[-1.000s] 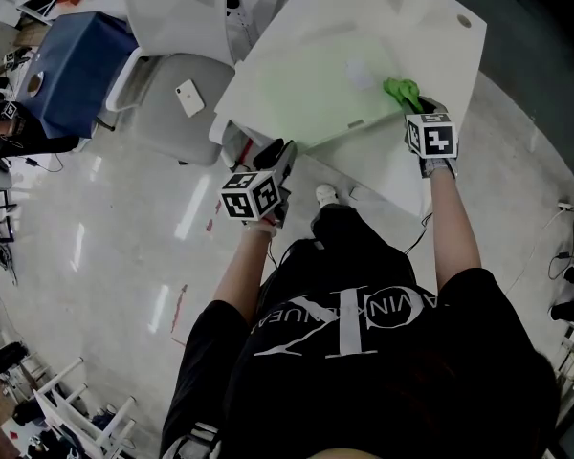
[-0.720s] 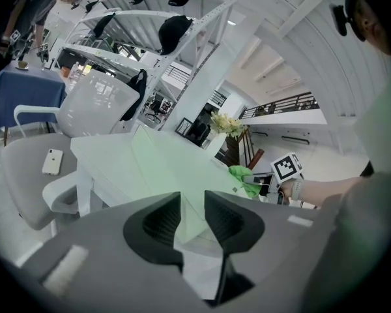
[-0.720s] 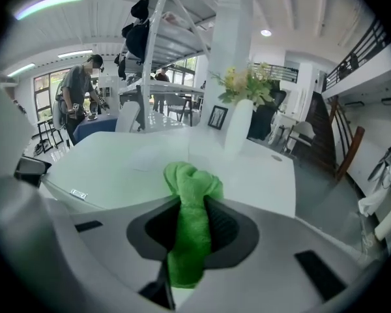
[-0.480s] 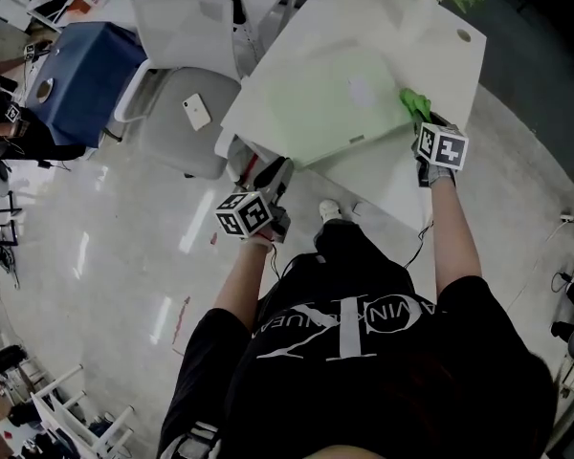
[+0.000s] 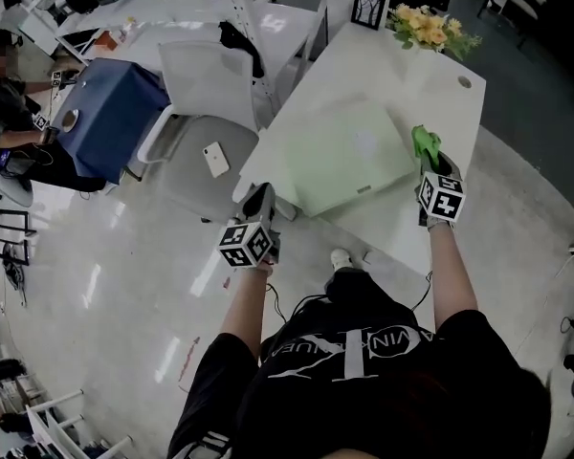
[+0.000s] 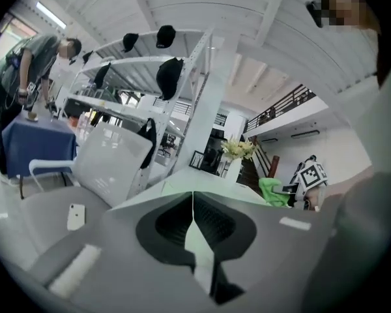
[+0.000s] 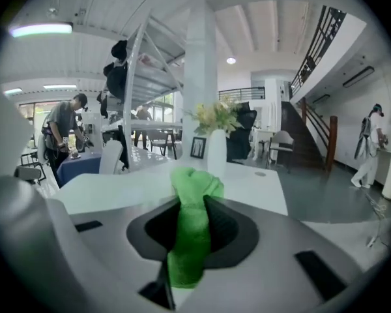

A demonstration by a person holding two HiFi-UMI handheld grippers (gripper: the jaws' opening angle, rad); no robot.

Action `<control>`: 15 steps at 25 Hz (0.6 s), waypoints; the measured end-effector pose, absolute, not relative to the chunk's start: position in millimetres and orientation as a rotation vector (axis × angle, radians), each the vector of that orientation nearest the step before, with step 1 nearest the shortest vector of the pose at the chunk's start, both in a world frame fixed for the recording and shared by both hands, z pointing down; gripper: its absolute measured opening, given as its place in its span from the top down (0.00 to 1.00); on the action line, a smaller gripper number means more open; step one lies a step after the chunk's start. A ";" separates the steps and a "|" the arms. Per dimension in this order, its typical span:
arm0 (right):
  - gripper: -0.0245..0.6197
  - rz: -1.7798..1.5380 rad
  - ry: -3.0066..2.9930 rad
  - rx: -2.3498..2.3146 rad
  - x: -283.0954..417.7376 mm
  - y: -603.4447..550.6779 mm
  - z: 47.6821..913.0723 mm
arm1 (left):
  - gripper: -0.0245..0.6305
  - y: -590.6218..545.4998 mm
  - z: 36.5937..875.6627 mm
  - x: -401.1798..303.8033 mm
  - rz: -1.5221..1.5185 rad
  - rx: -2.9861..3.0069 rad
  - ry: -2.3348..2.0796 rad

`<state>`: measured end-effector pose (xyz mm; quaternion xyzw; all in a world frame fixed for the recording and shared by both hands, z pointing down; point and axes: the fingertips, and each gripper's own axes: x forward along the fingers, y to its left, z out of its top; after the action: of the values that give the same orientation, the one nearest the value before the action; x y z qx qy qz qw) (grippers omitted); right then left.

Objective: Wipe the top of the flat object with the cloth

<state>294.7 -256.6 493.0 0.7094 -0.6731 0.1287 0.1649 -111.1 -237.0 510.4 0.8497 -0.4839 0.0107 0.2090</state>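
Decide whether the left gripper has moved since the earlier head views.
Yes. The left gripper has shifted left along the table's near edge, toward its corner by the chair; its jaws have just closed, empty.

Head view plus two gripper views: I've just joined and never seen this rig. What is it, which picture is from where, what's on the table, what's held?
No robot: a person holds a hand-held gripper in each hand. The head view looks down from a camera on their head; the other two views come from cameras on the grippers, looking along the jaws. On the white table are a pale green flat object and flowers. The right hand-held gripper is shut on a green cloth at the flat object's right edge. The left hand-held gripper has just been closing and is shut, empty, by the table's near corner.
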 end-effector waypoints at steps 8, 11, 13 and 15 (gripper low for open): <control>0.85 0.238 -2.212 1.927 240.6 -274.2 428.5 | 0.94 -269.8 448.1 -107.8 0.006 2.517 -1.461; 0.85 0.194 -2.280 1.892 224.1 -276.9 407.5 | 0.94 -276.5 428.9 -107.1 -0.012 2.542 -1.493; 0.85 0.153 -2.313 1.862 214.5 -277.5 394.5 | 0.94 -278.3 415.4 -106.7 -0.023 2.559 -1.515; 0.85 0.111 -2.341 1.837 206.9 -277.1 384.3 | 0.94 -279.5 404.5 -106.5 -0.029 2.580 -1.538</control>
<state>206.9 -277.1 384.3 0.6147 -0.7836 0.0373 0.0820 -106.5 -279.5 404.5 0.8570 -0.5107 -0.0095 0.0688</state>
